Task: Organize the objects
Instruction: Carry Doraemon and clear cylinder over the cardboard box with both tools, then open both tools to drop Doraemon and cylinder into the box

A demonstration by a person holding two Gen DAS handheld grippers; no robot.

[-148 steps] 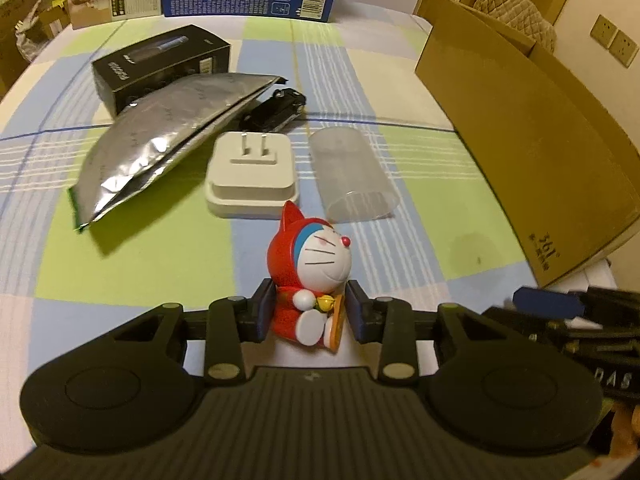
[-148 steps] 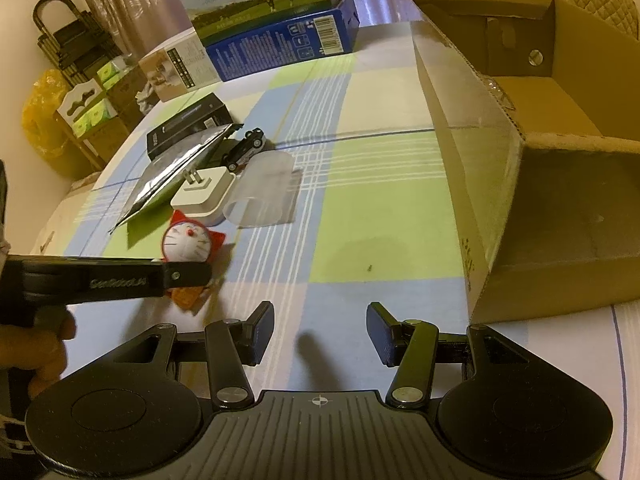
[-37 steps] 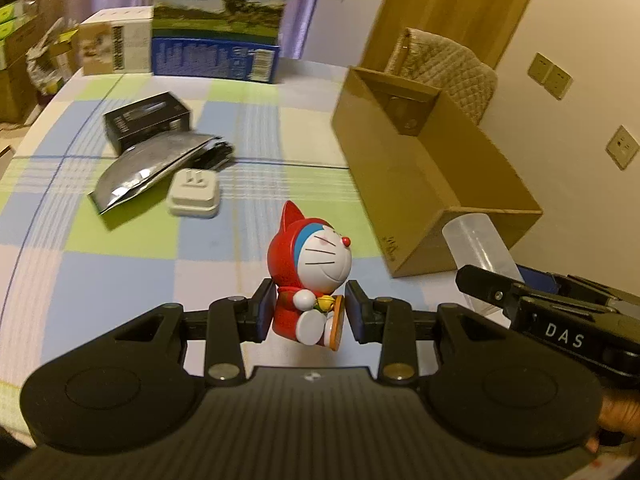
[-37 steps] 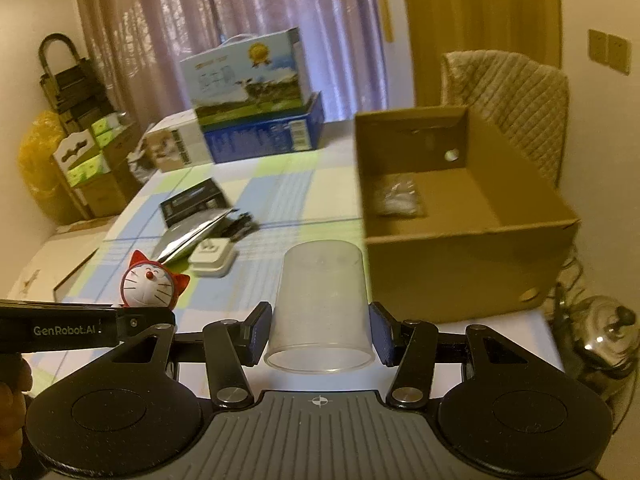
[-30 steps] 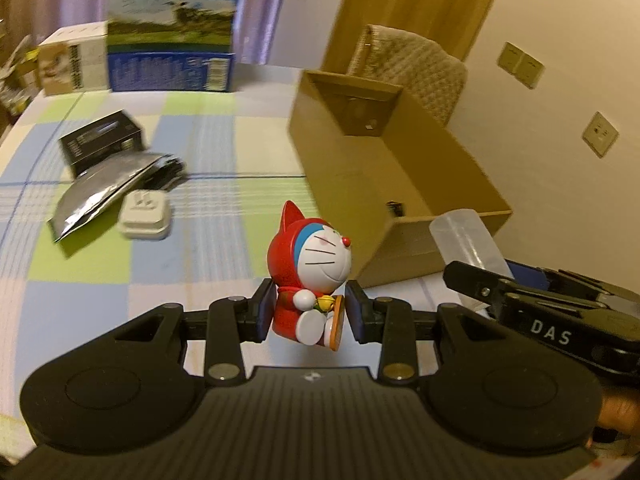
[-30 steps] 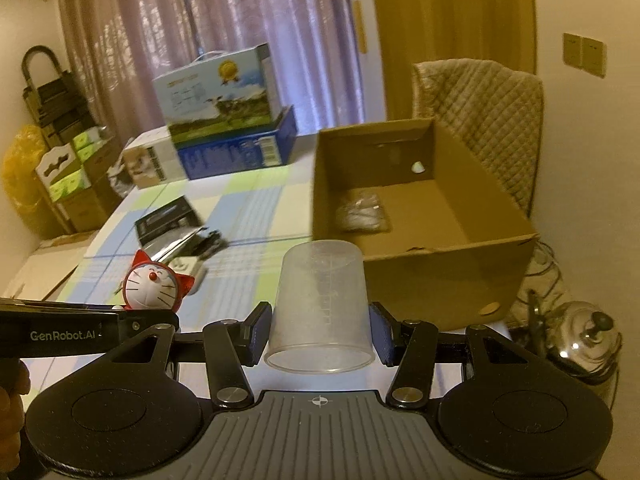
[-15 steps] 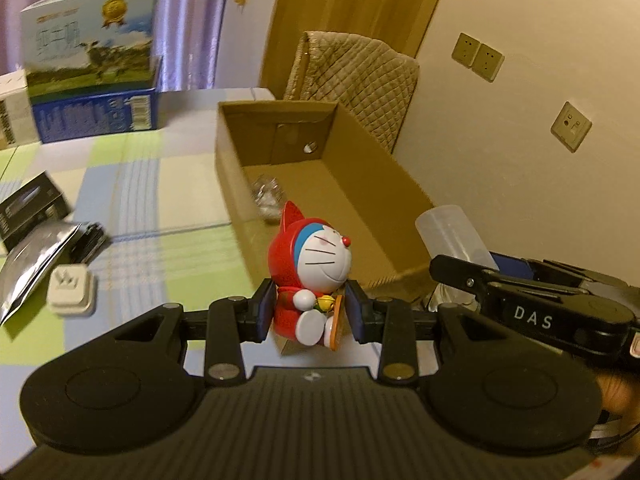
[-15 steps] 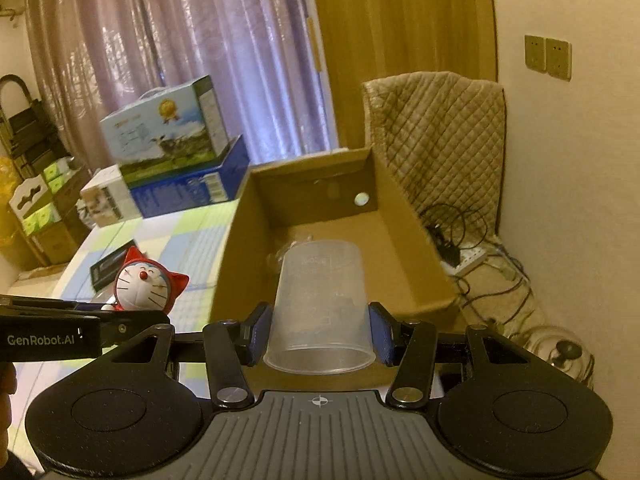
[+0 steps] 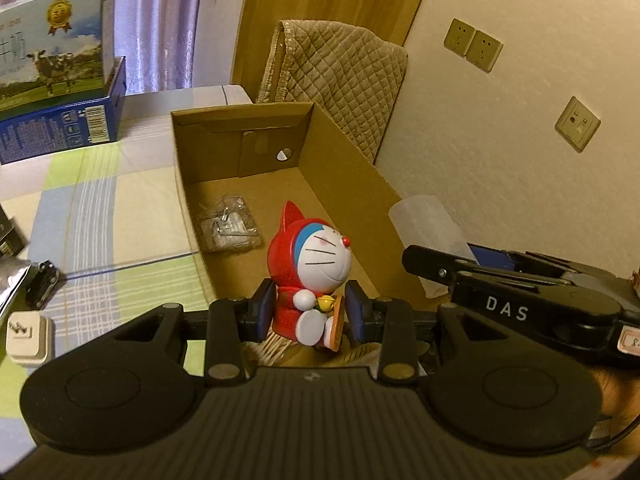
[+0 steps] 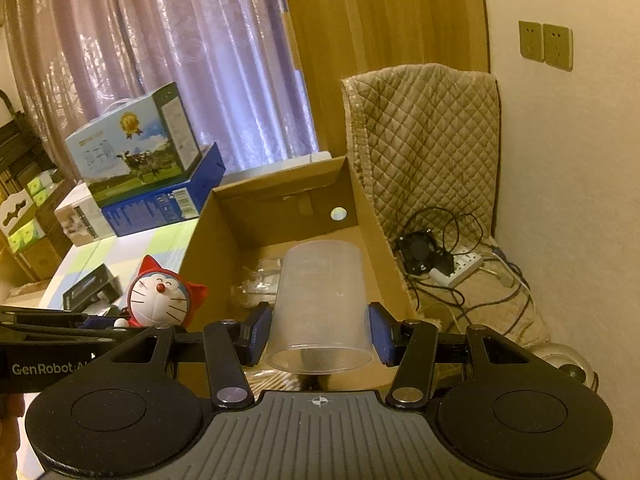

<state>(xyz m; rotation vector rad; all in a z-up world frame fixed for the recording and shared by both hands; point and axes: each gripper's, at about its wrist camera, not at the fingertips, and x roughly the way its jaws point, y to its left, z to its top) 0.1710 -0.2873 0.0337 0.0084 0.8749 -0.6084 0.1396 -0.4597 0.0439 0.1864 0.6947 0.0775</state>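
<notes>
Both of your loads have travelled from the checked tablecloth to the air over the cardboard box (image 9: 352,172), and both grips look unchanged. Nearest you, the left gripper (image 9: 310,310) pinches the red cat figurine (image 9: 310,276) at its waist, pads pressed on either flank. It stands upright, long axis vertical, face turned to your right, hanging over the near end of the box floor. The right gripper (image 10: 318,334) clamps the clear plastic cup (image 10: 320,304) by its wall near the rim; the cup's long axis runs forward along the fingers, open mouth toward you, base pointing into the box.

Lower each one close to the floor before you part the fingers, I'd judge, so the figurine lands on its feet and the cup doesn't roll. Keep clear of the small plastic bag (image 9: 230,226) lying farther in on the left. Beyond, on the cloth, the white plug adapter (image 9: 28,338) waits.
</notes>
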